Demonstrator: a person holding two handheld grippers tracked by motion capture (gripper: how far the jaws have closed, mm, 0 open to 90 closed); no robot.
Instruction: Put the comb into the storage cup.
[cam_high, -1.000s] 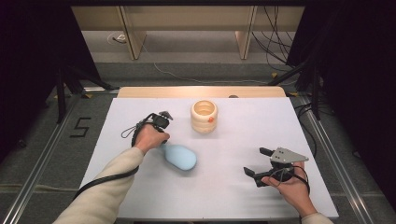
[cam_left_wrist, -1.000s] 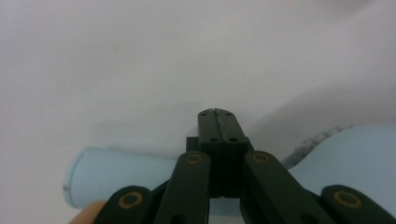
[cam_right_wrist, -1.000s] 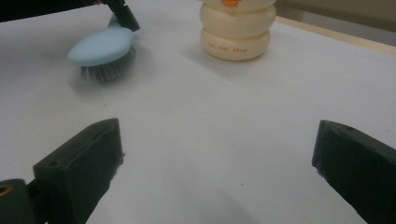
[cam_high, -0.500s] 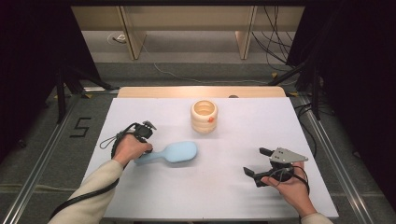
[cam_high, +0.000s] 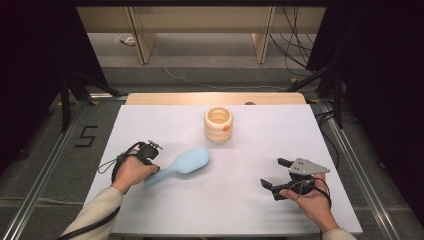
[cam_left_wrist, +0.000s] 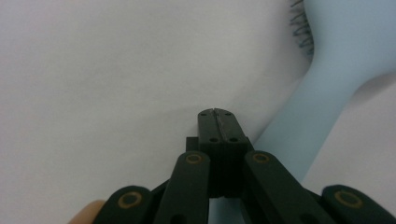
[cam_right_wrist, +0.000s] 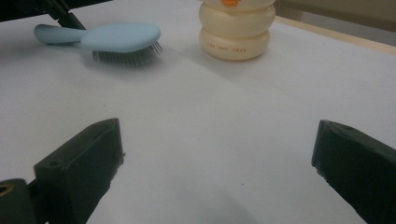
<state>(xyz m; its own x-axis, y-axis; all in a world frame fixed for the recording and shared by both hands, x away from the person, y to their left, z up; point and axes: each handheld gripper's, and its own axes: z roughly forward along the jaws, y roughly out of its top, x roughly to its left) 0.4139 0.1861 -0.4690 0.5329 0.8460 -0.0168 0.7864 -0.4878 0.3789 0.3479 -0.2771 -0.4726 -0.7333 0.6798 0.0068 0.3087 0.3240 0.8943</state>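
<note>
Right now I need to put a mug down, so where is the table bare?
Bare: the middle strip between the hairbrush and the right gripper, and both far corners beside the cream jar. Crowded: the near left, where the left gripper sits beside the brush handle.

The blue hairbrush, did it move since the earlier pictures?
Yes. The hairbrush swung round and shifted left, away from the cream jar: its head now points toward the jar and its handle lies by the shut left gripper.

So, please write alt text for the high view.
A light blue hairbrush lies on a white table, its handle by the left gripper. A cream holder stands behind; the right gripper rests open.
</note>
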